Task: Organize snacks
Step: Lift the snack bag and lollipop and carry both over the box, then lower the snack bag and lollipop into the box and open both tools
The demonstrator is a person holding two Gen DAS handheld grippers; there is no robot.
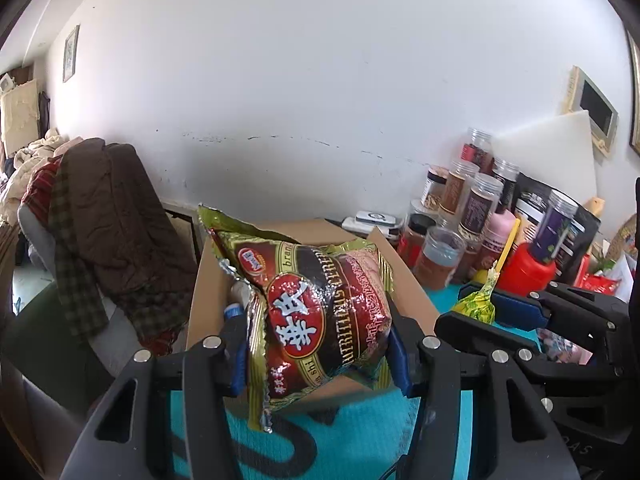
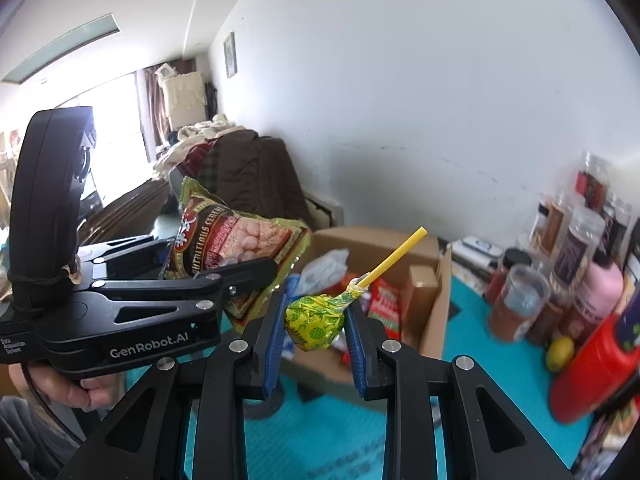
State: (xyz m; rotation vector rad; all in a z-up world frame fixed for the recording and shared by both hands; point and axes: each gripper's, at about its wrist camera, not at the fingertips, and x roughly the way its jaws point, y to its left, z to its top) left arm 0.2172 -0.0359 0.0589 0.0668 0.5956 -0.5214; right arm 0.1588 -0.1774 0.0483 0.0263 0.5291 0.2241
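Jaws of the left gripper (image 1: pixel 316 354) are clamped on a red-and-gold snack bag (image 1: pixel 316 312), held up over the open cardboard box (image 1: pixel 412 292), while the right gripper (image 2: pixel 316 346) pinches a yellow-green wrapped lollipop (image 2: pixel 314 316) between its blue pads, the yellow stick slanting up to the right. Both snacks hang in the air above the box, which sits on the teal-covered desk (image 2: pixel 472 344) and already holds several packets. Clear jars (image 1: pixel 460 208) and a red bottle (image 2: pixel 592 372) crowd the desk's right side by the white wall, and a hand (image 2: pixel 76 388) grips the left gripper's handle.
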